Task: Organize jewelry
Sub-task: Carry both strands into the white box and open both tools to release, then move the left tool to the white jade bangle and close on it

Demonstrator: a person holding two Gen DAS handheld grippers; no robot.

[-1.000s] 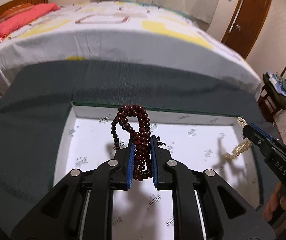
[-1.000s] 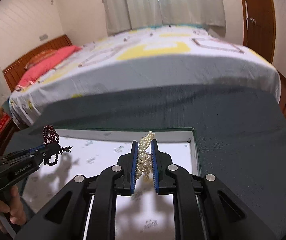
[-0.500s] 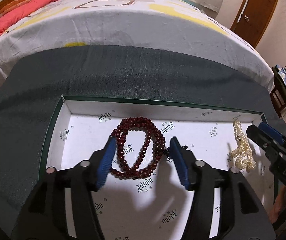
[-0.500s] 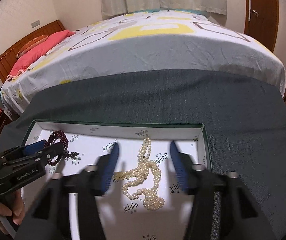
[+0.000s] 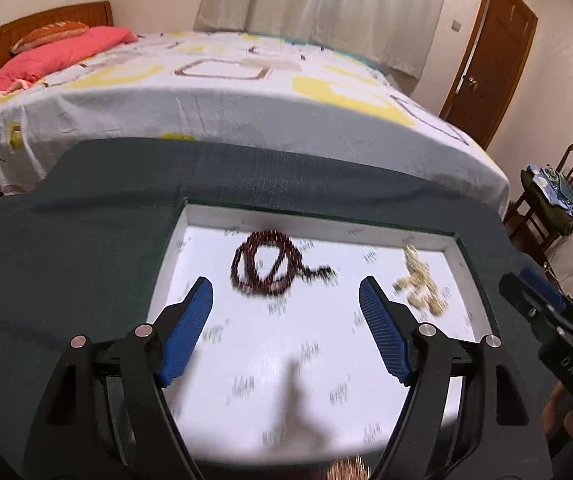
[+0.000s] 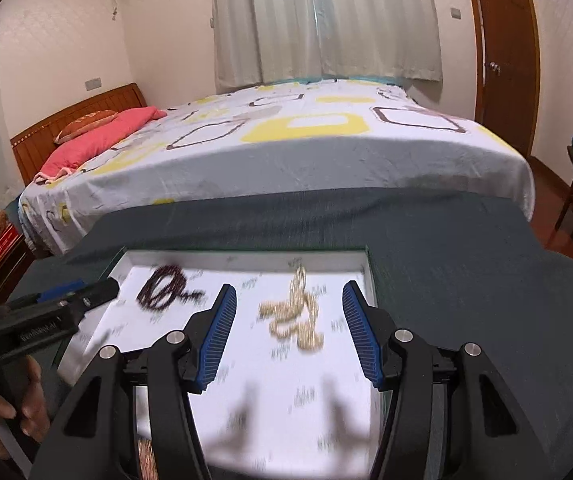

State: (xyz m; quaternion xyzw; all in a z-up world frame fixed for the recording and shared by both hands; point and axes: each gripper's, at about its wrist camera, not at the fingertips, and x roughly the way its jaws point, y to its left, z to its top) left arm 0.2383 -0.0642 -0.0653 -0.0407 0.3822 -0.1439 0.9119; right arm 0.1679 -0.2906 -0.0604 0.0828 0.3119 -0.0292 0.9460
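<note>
Left hand-held gripper [image 5: 286, 298]: black frame, blue ribbed pads, jaws spread wide and opening, nothing between the pads. It hangs over the near part of the box, with its shadow on the lining below. In the right wrist view its tip enters from the left edge, with fingers of the person's hand [image 6: 26, 404] wrapped round the handle.

Right hand-held gripper [image 6: 288, 306]: same build, jaws parted to a middling width, gripping nothing. The pearl strand lies on the lining beyond and between its pads, clear of both.

Dark red bead bracelet [image 5: 264, 264]: coiled in several loops with a short dark tail trailing to the right; lies on the box floor, left portion, toward the far wall. Blurred by motion.

Pearl necklace [image 6: 296, 312]: cream beads, loosely heaped; lies on the box floor, right portion, well apart from the bracelet.

Box [image 5: 306, 222]: shallow, open, white printed lining, dark green outer edge; both pieces rest inside it.

Table [image 5: 66, 248]: covered in dark grey-green cloth; carries the box.

Bed [image 6: 306, 140]: beyond the table, white sheet with yellow and brown squares, pink pillow [image 6: 98, 140] at a wooden headboard.

Surroundings: pale curtains [image 6: 326, 20], brown door [image 5: 490, 60], wooden chair [image 5: 558, 200] piled with cloth.
</note>
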